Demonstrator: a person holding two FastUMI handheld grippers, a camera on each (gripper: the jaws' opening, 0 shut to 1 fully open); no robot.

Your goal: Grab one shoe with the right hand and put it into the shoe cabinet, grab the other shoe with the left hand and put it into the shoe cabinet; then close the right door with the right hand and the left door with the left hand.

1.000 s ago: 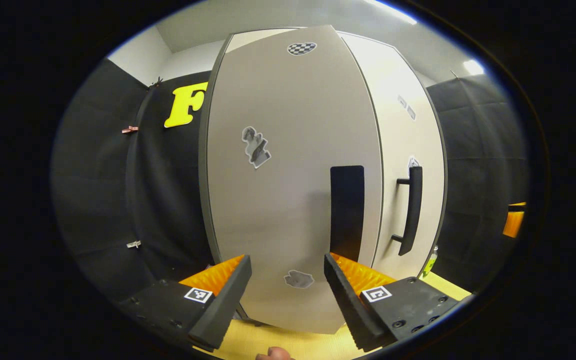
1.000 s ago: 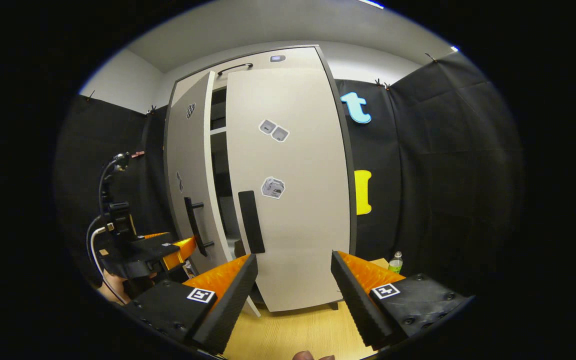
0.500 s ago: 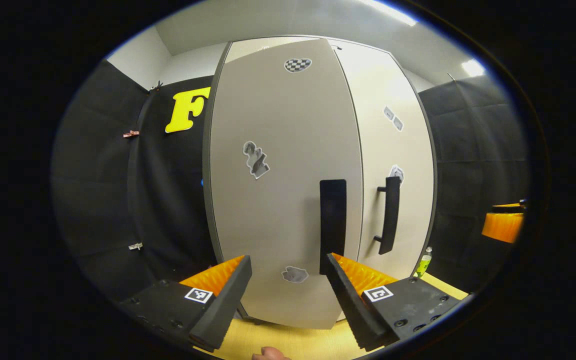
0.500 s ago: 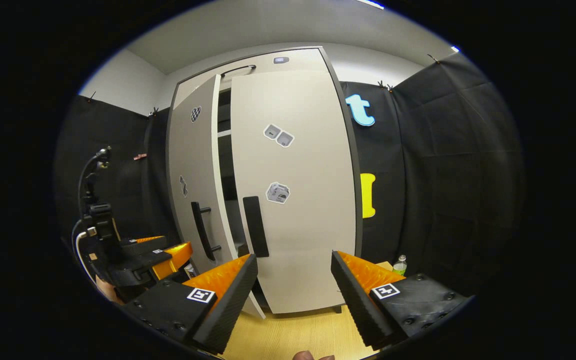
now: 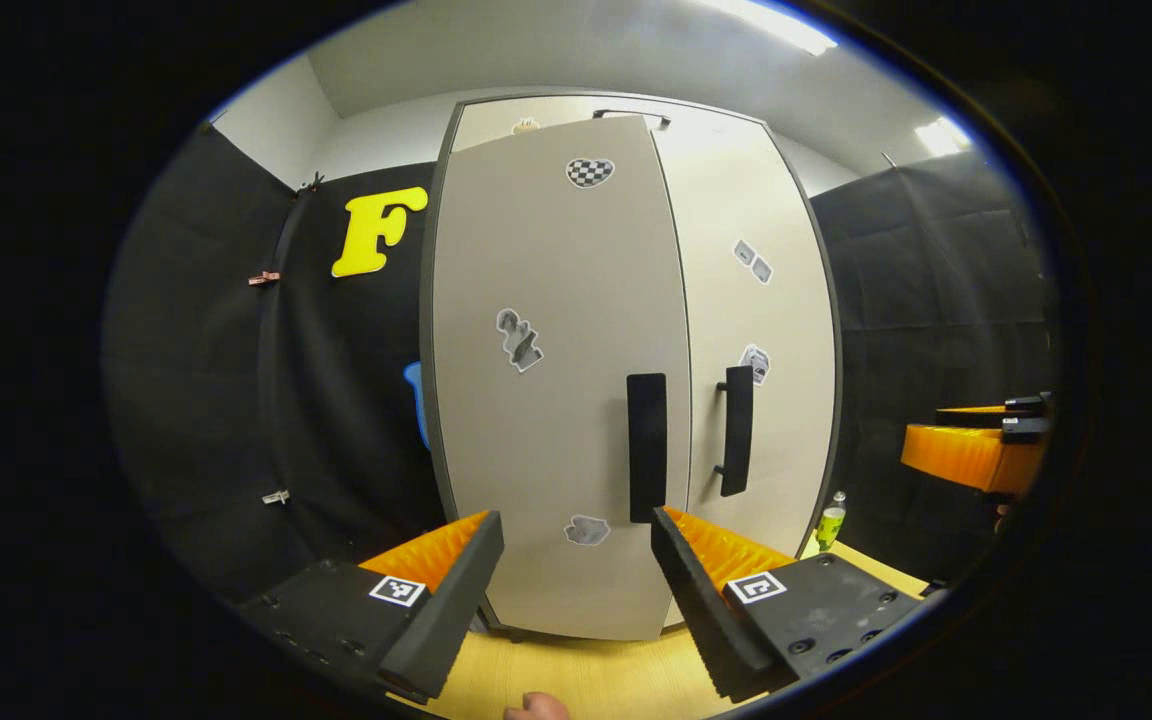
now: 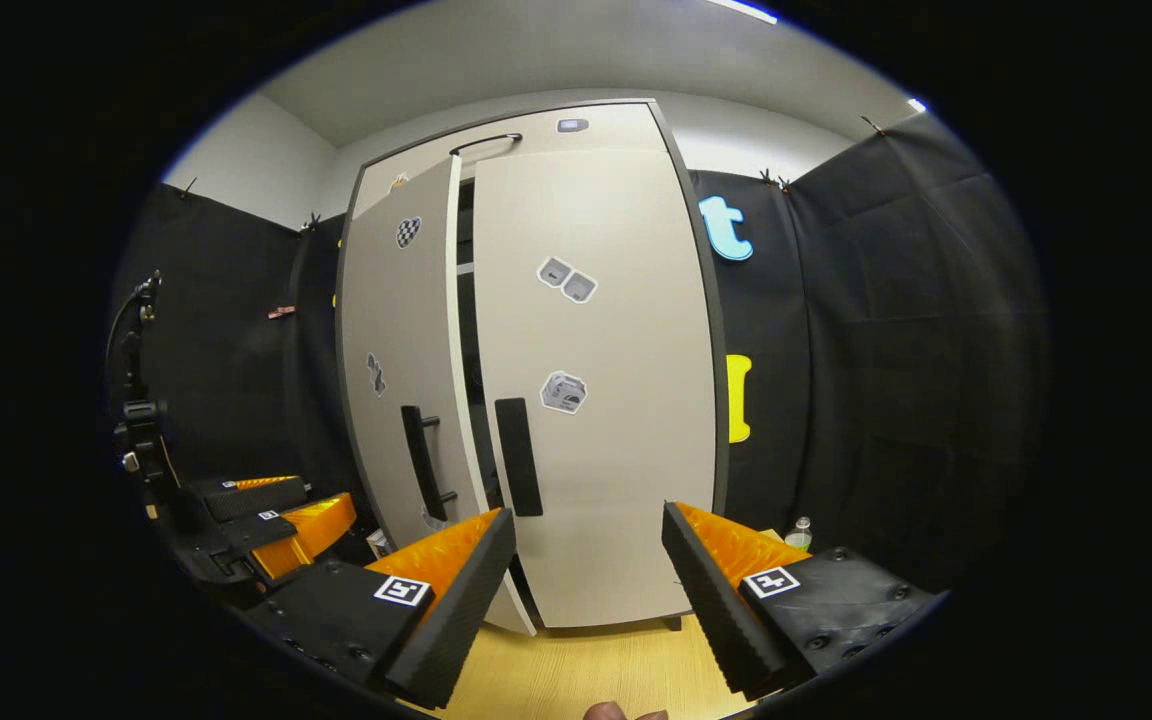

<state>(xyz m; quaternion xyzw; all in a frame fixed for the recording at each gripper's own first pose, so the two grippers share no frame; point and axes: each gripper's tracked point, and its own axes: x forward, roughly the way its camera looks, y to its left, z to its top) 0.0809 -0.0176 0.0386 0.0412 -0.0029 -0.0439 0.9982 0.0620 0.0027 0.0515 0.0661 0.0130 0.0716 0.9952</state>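
one cabinet [image 6: 536, 140], two doors [image 6: 606, 400], one bottle [image 5: 829, 522]

shoe cabinet [image 5: 556, 420]: smooth matt panels | handles [image 5: 647, 447]: matt, look plastic | floor [image 6: 586, 665]: light wood grain | wall [image 6: 886, 380]: matt cloth

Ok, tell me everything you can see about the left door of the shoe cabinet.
The left door is a tall, flat, pale grey panel with a dark edge, standing upright. It carries a black vertical bar handle near its inner edge and stickers: a checkered one up top, two more lower down. It stands slightly ajar, a dark gap beside the right door. Nothing touches it.
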